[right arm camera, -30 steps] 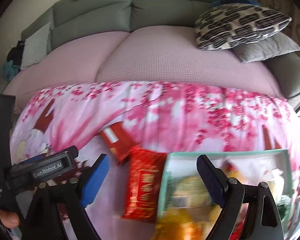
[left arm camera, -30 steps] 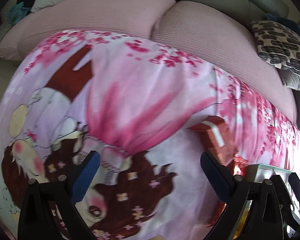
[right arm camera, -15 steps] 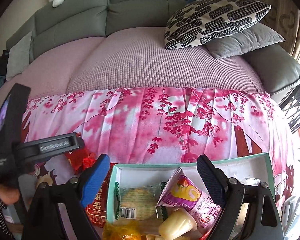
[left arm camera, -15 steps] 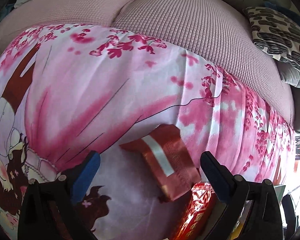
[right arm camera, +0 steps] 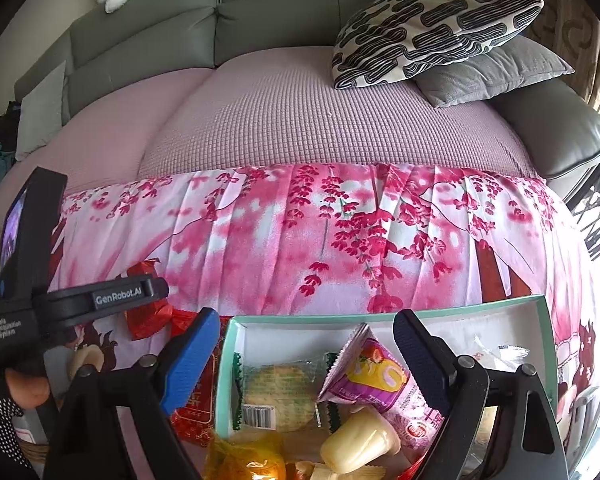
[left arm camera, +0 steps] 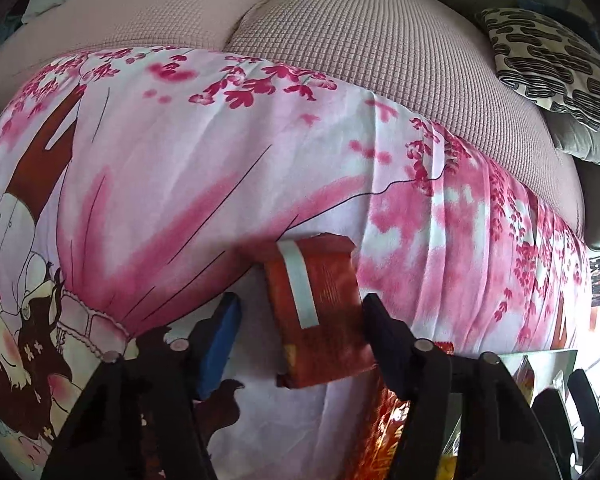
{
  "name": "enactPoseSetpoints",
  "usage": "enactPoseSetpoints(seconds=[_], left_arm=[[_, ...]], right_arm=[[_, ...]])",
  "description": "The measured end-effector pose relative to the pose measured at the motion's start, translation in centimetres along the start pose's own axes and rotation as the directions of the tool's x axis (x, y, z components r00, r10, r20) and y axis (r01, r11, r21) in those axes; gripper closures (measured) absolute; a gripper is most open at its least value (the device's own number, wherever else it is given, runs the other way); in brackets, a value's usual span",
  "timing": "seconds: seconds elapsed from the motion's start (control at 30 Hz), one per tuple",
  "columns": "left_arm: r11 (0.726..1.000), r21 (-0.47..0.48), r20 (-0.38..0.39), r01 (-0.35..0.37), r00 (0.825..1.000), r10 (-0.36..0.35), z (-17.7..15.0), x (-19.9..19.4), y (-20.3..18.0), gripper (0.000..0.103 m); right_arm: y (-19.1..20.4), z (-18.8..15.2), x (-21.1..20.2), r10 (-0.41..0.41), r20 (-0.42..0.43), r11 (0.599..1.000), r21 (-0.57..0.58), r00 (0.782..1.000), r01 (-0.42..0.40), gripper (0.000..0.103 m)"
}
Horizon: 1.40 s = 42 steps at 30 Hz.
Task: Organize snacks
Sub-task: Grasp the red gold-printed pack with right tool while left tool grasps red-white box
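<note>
A red snack packet with a white stripe (left arm camera: 320, 312) lies on the pink cloth (left arm camera: 204, 168). My left gripper (left arm camera: 300, 312) is open, its fingers on either side of the packet and still apart from it. In the right wrist view the same packet (right arm camera: 146, 306) shows partly behind the left gripper's body (right arm camera: 72, 304). My right gripper (right arm camera: 306, 332) is open and empty, above the mint-rimmed box (right arm camera: 440, 312) holding a green cracker pack (right arm camera: 278, 394), a purple roll-cake pack (right arm camera: 374, 376) and a pale jelly cup (right arm camera: 358, 442).
A second red-and-gold packet (right arm camera: 198, 400) lies on the cloth left of the box, also in the left wrist view (left arm camera: 384, 432). A sofa with pink seat cover (right arm camera: 300, 120) lies beyond the cloth, with a patterned pillow (right arm camera: 432, 28) and grey cushion (right arm camera: 496, 68).
My left gripper has moved right and closed in on the striped red packet, and its fingers have narrowed around it. My right gripper has moved right over the box.
</note>
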<state>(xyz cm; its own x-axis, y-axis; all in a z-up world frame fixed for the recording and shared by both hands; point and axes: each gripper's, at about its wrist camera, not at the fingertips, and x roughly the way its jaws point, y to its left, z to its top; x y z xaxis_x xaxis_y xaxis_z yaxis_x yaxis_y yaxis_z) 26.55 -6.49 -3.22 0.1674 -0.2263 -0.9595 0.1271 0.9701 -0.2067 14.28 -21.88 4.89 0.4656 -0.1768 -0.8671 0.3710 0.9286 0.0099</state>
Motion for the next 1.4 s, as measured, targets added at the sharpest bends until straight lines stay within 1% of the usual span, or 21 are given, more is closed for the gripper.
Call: enactPoseSetpoints(seconds=[0.07,0.17,0.37,0.5,0.57,0.7,0.77,0.87,0.97,1.03,1.13,1.3,1.4], left_arm=[[1.000,-0.004,0.005,0.010,1.000,-0.010,-0.5,-0.3,0.9,0.052],[1.000,-0.020,0.014,0.018,1.000,-0.017,-1.6,-0.7,2.8,0.058],[0.998,-0.058,0.026,0.030,0.999,-0.029,-3.2,-1.6,5.4,0.060],[0.995,-0.095,0.049,0.029,0.998,-0.024,-4.3,-2.3,7.2,0.061],[0.994,-0.108,0.059,0.031,0.998,-0.024,-4.9,-2.4,7.6,0.061],[0.992,-0.116,0.068,0.039,0.997,-0.031,-5.6,-2.9,8.3,0.061],[0.992,-0.119,0.070,0.042,0.997,-0.034,-5.5,-3.0,8.2,0.061],[0.991,-0.123,0.069,0.048,0.997,-0.039,-6.1,-3.7,8.8,0.061],[0.991,-0.127,0.067,0.046,0.997,-0.038,-6.6,-4.3,9.1,0.061],[0.991,-0.127,0.067,0.043,0.997,-0.035,-5.9,-3.4,8.2,0.061],[0.990,-0.132,0.065,0.056,0.997,-0.048,-5.5,-3.0,8.2,0.061],[0.985,-0.150,0.064,0.080,0.995,-0.071,-5.6,-3.3,9.0,0.061],[0.985,-0.150,0.063,0.083,0.995,-0.074,-5.6,-3.4,9.0,0.061]], right_arm=[[0.5,-0.1,0.0,0.002,-0.004,1.000,-0.007,1.000,-0.002,0.013],[1.4,-0.2,-0.1,0.036,-0.016,0.999,-0.018,0.999,-0.036,0.013],[3.3,-0.3,0.5,0.140,-0.093,0.990,-0.003,0.986,-0.141,0.013],[4.9,-0.6,1.3,0.177,-0.142,0.983,-0.019,0.974,-0.182,0.013],[5.6,-0.7,1.6,0.184,-0.159,0.981,-0.034,0.970,-0.192,0.019],[6.8,-0.9,2.1,0.213,-0.190,0.973,-0.046,0.958,-0.225,0.025],[7.4,-1.0,2.7,0.204,-0.210,0.974,-0.051,0.956,-0.219,0.030],[8.1,-1.3,3.5,0.160,-0.236,0.981,-0.073,0.958,-0.182,0.031],[8.7,-1.4,3.9,0.121,-0.244,0.984,-0.098,0.962,-0.148,0.033],[9.2,-1.3,4.3,0.087,-0.251,0.986,-0.114,0.964,-0.119,0.033],[9.8,-1.6,5.4,0.043,-0.287,0.988,-0.131,0.957,-0.083,0.034],[10.8,-1.8,6.5,-0.040,-0.291,0.988,-0.157,0.956,-0.007,0.034],[10.8,-1.3,6.9,-0.039,-0.276,0.992,-0.126,0.960,0.004,0.033]])
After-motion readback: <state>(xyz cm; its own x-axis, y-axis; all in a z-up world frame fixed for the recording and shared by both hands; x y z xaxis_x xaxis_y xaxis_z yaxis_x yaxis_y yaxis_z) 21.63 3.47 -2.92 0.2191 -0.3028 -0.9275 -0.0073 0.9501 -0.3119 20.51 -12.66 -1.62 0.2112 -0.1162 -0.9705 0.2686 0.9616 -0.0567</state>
